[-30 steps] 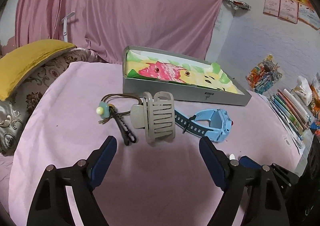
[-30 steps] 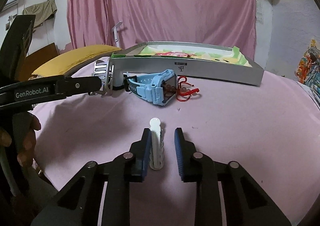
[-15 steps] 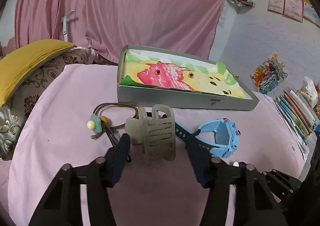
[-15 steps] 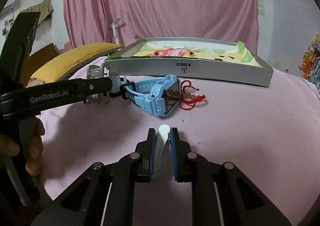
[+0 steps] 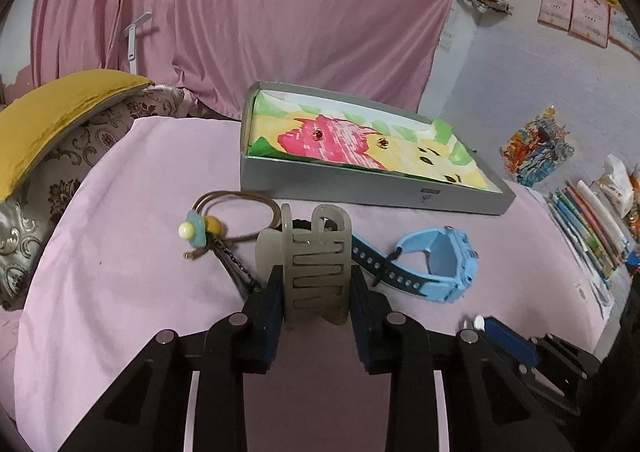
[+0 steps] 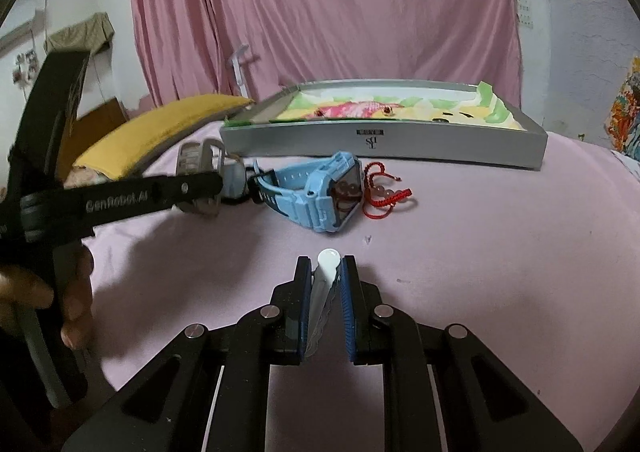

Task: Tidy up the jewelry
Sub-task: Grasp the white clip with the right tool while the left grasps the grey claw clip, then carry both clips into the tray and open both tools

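Note:
My left gripper (image 5: 316,284) is shut on a beige claw hair clip (image 5: 314,260) on the pink tablecloth. A brown hair tie with a yellow and blue charm (image 5: 200,230) and a dark hair pin (image 5: 236,266) lie to its left, and a blue watch (image 5: 436,266) lies to its right. My right gripper (image 6: 326,272) is shut on a white hair clip (image 6: 324,276). Ahead of it lie the blue watch (image 6: 316,191) and a red beaded string bracelet (image 6: 380,193). The grey box with a colourful lining (image 5: 360,155) stands behind.
A yellow cushion (image 5: 52,115) on a patterned chair sits at the left table edge. Coloured pencils and tissues (image 5: 592,211) lie at the far right. A pink curtain (image 6: 320,11) hangs behind the table. The left gripper's arm (image 6: 120,199) crosses the right wrist view.
My left gripper moved forward and closed on the beige claw clip. My right gripper closed on the white hair clip and lifted it slightly.

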Demonstrator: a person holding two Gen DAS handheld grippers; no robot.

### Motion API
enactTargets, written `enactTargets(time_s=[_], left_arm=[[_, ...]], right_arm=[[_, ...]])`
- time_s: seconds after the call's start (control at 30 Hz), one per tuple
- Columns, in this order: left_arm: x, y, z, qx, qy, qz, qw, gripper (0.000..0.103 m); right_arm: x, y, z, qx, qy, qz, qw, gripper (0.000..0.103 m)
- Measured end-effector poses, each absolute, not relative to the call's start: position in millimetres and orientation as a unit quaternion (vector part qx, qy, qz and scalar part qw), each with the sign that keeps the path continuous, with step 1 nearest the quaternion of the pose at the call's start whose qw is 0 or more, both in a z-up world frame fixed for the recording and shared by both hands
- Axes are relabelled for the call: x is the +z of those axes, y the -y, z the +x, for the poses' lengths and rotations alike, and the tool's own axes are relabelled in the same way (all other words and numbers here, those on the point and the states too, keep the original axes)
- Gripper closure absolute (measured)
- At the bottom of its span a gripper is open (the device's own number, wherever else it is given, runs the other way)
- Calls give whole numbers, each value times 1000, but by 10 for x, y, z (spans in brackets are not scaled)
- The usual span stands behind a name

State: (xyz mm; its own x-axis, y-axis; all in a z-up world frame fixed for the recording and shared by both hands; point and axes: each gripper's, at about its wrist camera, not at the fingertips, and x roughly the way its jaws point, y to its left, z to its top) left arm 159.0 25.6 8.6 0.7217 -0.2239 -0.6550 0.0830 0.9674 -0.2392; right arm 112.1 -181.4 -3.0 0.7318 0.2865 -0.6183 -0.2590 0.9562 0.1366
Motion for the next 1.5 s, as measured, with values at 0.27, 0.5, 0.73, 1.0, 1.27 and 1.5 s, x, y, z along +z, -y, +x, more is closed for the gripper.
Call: enactTargets(time_s=[0.27,0.5,0.73,1.0,1.27,1.5], left_arm=[[256,-224,1337,-99,-313,-105,939,75],[646,-144,1371,-95,-223,-78,967,75],[1069,-82,1757,-92,-146,-48,984,75],[1308,-13,2386,-65,-84,-33,994,75],[1149,-13,3032,-51,-147,-24,987,75],[793,-128,3721,-58,-297,-75,950,75]], right_arm=[[162,1884,1045,166,-286,38,943,90],[528,1947,1204,167,-222,30,960,90],[985,1998,1650,160,-139,17,977,90],[1261,1937,2397,141,-85,6,986,90],[1193,1791,3227,130,-119,-2,984,90],[873,1686,4043,128,-262,-5,957,90]])
